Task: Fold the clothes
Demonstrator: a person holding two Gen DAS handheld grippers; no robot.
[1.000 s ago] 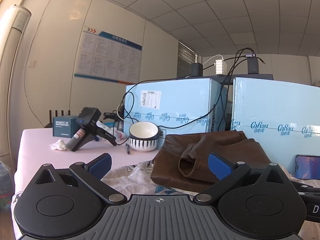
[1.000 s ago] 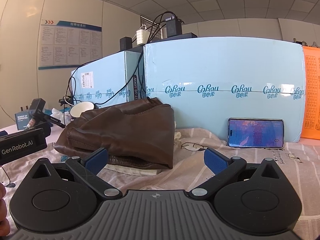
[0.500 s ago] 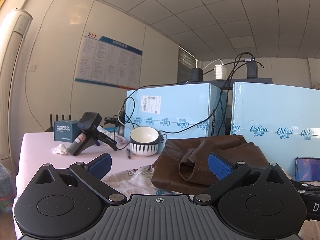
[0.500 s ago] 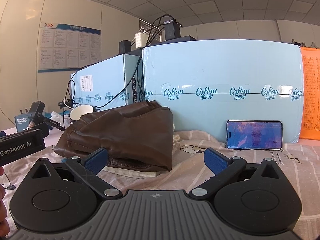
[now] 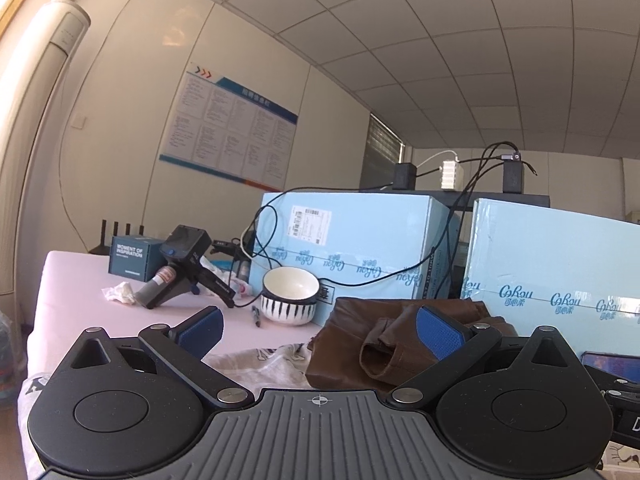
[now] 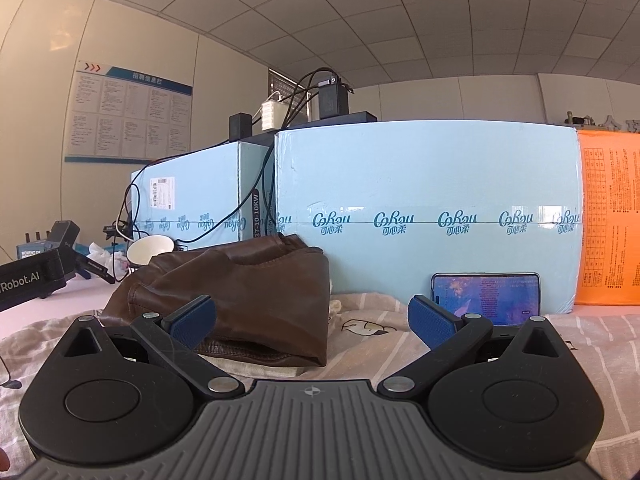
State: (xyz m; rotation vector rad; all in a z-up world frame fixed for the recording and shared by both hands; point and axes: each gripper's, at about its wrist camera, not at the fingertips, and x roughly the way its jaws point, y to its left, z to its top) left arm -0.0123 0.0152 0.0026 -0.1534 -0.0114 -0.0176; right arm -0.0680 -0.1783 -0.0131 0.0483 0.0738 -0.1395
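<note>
A folded brown leather garment (image 5: pixel 384 340) (image 6: pixel 248 300) lies on a light patterned cloth (image 5: pixel 264 364) (image 6: pixel 372 344) spread on the table. My left gripper (image 5: pixel 320 330) is open, held low in front of the garment's left end, with nothing between its blue pads. My right gripper (image 6: pixel 312 320) is also open and empty, in front of the garment's right end, apart from it. The left gripper's body (image 6: pixel 28 280) shows at the left edge of the right wrist view.
Two light blue cartons (image 5: pixel 360 248) (image 6: pixel 432 208) stand right behind the garment, with chargers and cables on top. A striped bowl (image 5: pixel 289 296), a pen, a black handheld device (image 5: pixel 180 268) and a dark box sit on the pink tabletop (image 5: pixel 80 304). A lit phone (image 6: pixel 486 298) leans on the right carton.
Both wrist views have tilted upward, showing more ceiling, so the garment and table sit lower in frame. Both grippers stay open and empty.
</note>
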